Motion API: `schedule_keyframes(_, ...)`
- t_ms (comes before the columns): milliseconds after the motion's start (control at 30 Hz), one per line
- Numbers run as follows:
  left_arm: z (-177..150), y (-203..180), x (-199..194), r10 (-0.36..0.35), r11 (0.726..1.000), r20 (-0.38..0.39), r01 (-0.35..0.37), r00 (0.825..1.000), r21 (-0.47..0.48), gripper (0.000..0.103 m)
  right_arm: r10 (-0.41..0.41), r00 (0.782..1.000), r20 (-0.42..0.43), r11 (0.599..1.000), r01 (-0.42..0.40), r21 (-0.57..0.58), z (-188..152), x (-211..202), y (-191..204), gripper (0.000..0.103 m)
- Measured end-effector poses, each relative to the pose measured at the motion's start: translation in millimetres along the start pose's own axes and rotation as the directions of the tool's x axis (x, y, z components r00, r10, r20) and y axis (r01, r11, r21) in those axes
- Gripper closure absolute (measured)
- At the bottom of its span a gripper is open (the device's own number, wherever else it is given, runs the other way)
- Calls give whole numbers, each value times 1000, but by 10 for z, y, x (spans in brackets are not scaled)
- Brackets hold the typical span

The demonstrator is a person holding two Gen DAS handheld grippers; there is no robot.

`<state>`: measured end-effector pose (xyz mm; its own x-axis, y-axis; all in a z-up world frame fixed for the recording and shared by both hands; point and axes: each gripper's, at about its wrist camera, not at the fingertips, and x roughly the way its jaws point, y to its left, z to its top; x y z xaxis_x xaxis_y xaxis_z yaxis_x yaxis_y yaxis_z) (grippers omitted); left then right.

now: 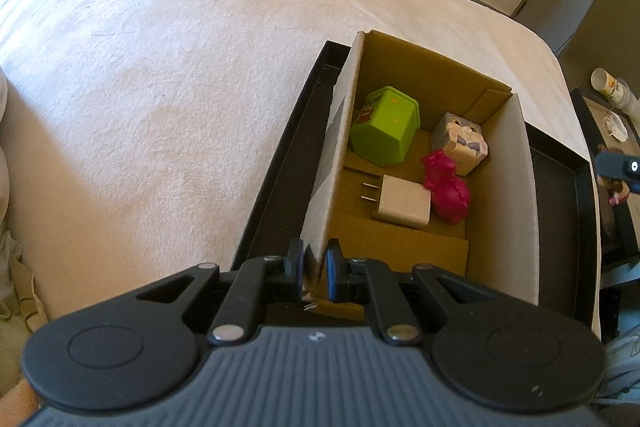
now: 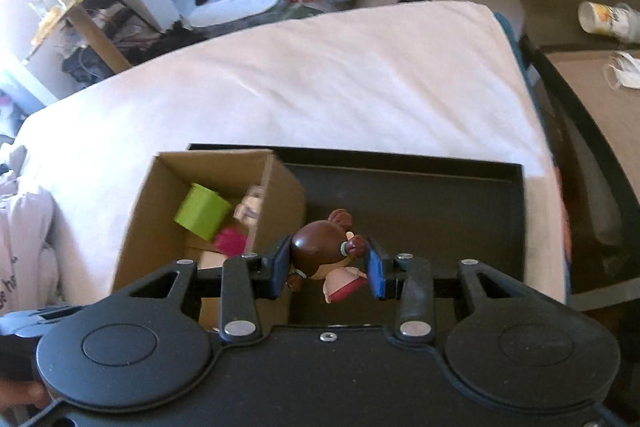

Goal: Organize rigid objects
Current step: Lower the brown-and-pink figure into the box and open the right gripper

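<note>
Left tool was pinched on the near wall of the cardboard box, I'd judge to steady it in the black tray on the bed. Box held green cube, charger, pink toy. Right tool had clamped the brown-haired figurine over the tray, just right of the box, likely bound for it.

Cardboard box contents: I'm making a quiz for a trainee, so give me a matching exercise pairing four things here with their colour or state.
Things:
1. cup
2. charger
3. doll
4. box wall

States:
A. white, prongs showing
B. pinched by left hand-held gripper
C. green, on its side
D. held in right hand-held gripper

Pairs: 1-C, 2-A, 3-D, 4-B
</note>
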<state>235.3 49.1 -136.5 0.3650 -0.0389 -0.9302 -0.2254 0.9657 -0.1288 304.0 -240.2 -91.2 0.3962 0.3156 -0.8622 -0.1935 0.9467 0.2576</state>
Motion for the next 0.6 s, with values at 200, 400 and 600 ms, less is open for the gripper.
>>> schedule_keyframes(200,-6,0,-4,7,1000,2,-7,1000,5,93,75,996,41,997,-75,-16,30,-25,216,64)
schedule_keyframes(400,2,-30,-4,18,1000,1,-18,1000,9,93,160,986,41,987,-159,-22,27,59,354,64)
schedule_keyframes(600,-9,-55,10,19,1000,-6,-19,1000,17,93,225,974,30,974,-225,-26,16,181,450,64)
